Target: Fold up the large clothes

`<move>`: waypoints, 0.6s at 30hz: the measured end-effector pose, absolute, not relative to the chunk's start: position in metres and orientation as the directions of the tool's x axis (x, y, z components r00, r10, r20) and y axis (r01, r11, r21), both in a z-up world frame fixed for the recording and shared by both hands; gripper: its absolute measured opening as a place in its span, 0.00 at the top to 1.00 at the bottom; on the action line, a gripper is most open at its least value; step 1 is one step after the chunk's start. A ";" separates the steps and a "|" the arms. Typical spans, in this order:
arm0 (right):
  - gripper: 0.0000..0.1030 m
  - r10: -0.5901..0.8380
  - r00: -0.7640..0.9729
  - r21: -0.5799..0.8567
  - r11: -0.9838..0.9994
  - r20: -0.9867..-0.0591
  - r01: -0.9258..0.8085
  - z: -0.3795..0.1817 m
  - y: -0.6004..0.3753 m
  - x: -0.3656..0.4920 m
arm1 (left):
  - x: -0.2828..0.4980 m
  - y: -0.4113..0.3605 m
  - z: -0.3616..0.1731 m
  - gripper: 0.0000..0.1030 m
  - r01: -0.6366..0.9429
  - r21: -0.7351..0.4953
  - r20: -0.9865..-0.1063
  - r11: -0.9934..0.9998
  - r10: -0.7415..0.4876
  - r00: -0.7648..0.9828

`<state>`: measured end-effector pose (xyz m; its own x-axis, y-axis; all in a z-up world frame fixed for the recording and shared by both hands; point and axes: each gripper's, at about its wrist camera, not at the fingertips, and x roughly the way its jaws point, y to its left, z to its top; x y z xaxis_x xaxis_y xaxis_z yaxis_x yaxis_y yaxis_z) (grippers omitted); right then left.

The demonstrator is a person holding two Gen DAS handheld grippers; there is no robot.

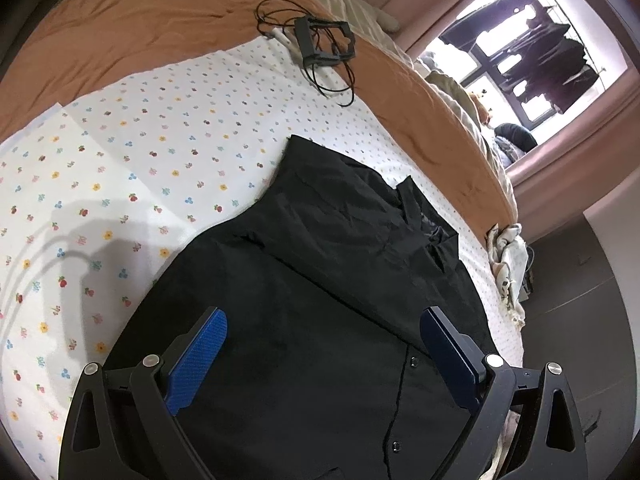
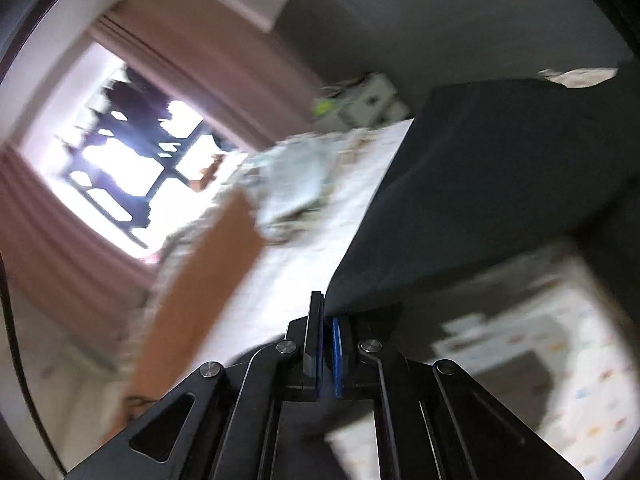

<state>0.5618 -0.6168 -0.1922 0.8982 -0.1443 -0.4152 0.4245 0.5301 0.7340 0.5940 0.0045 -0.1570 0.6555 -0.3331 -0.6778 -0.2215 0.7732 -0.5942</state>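
A large black button-up shirt lies on the flowered white sheet of a bed. My left gripper is open and hovers above the shirt's lower front, with nothing between its blue pads. My right gripper is shut on a corner of the black shirt and holds that part lifted off the bed. The right wrist view is blurred by motion.
An orange blanket covers the far side of the bed, with a black frame and tangled cables at its edge. Crumpled pale cloth hangs at the bed's right edge. A window with pink curtains is behind.
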 end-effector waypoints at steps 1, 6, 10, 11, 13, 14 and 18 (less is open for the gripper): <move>0.94 -0.120 0.915 0.746 0.542 -0.386 0.386 -0.185 -0.611 0.564 | 0.594 0.005 -0.157 0.06 -0.221 -0.595 -0.678 0.773 -0.334 0.655; 0.95 -0.036 0.953 0.726 0.639 -0.301 0.253 -0.148 -0.577 0.584 | 0.593 0.005 -0.155 0.06 -0.211 -0.605 -0.672 0.767 -0.350 0.653; 0.95 0.039 0.960 0.698 0.695 -0.278 0.174 -0.131 -0.542 0.605 | 0.593 0.006 -0.155 0.06 -0.211 -0.614 -0.667 0.761 -0.357 0.654; 0.95 0.064 0.960 0.699 0.699 -0.271 0.151 -0.129 -0.533 0.609 | 0.593 0.006 -0.155 0.06 -0.211 -0.616 -0.666 0.759 -0.359 0.654; 0.95 0.096 0.956 0.691 0.712 -0.277 0.128 -0.127 -0.517 0.623 | 0.592 0.008 -0.154 0.06 -0.214 -0.621 -0.663 0.754 -0.359 0.656; 0.95 0.109 0.952 0.681 0.722 -0.285 0.121 -0.125 -0.508 0.630 | 0.592 0.009 -0.154 0.06 -0.216 -0.623 -0.662 0.752 -0.360 0.657; 0.95 0.166 0.937 0.670 0.738 -0.306 0.088 -0.128 -0.477 0.649 | 0.591 0.014 -0.153 0.06 -0.221 -0.629 -0.659 0.745 -0.360 0.660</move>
<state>0.6486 -0.4770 -0.1276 0.9373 0.1659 -0.3064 0.0883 0.7375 0.6695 0.5912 0.0138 -0.1534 0.6600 -0.3603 -0.6592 -0.2214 0.7453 -0.6289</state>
